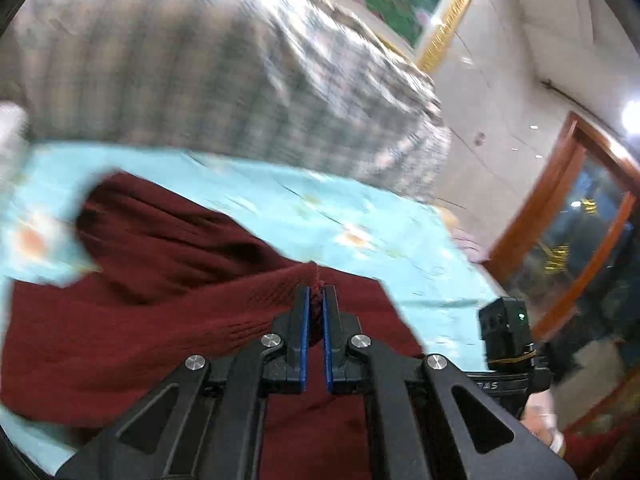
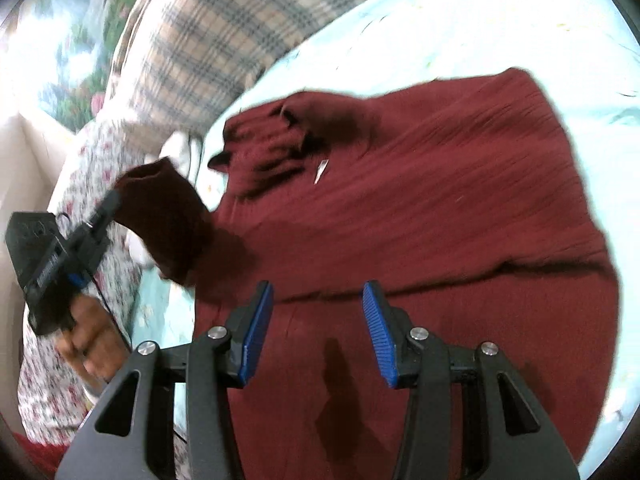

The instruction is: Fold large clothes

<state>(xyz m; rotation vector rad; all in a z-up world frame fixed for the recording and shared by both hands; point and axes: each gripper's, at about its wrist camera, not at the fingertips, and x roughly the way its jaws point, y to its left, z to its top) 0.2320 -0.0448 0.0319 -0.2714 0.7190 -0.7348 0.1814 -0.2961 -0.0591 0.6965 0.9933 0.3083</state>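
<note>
Left wrist view shows the left tool (image 1: 316,300) pinched tight on a bunched fold of the dark red ribbed knit sweater (image 1: 160,280), lifting what appears to be a sleeve, though blur makes that uncertain. Right wrist view shows the right tool (image 2: 318,300) spread wide and holding nothing, above the sweater body, which lies spread on the pale blue floral bed sheet (image 2: 480,20). Judging by this, a sleeve fold is in hand; next, the sleeve should cross the body and be released flat.
</note>
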